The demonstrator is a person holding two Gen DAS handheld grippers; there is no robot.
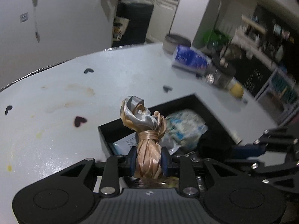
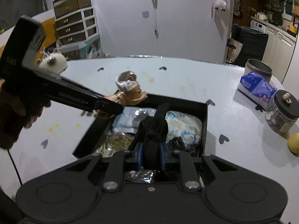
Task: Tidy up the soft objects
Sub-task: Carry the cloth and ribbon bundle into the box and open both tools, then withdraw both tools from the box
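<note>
The left gripper (image 1: 148,158) has its jaws pinching a knotted bundle of peach and silver satin fabric (image 1: 144,128), which stands up past the blue pads (image 1: 133,158) with its silver twist at the far end. Ahead of those jaws and slightly right lies the shallow black rectangular box (image 1: 104,130), already holding a white-and-blue printed plastic pack (image 1: 184,128). In the right wrist view the left gripper (image 2: 112,105) hangs at the box's near-left corner, the satin bundle (image 2: 129,91) just above the rim (image 2: 179,99).

The step in hand looks like dropping both soft bundles into the box. To do it well, I judge the left jaws should travel forward and down until the satin is clear inside the wall before they part, or the tall knot may tip back over the rim onto the pale heart-speckled round table (image 1: 56,97).

The right gripper (image 2: 151,155) has its jaws pinching a knotted roll of black fabric (image 2: 154,132), held directly above the box interior, over the packs. It seems better placed; lowering it into the free space right of the jaws, beside the printed pack, and keeping the two grippers apart should avoid a collision.
</note>
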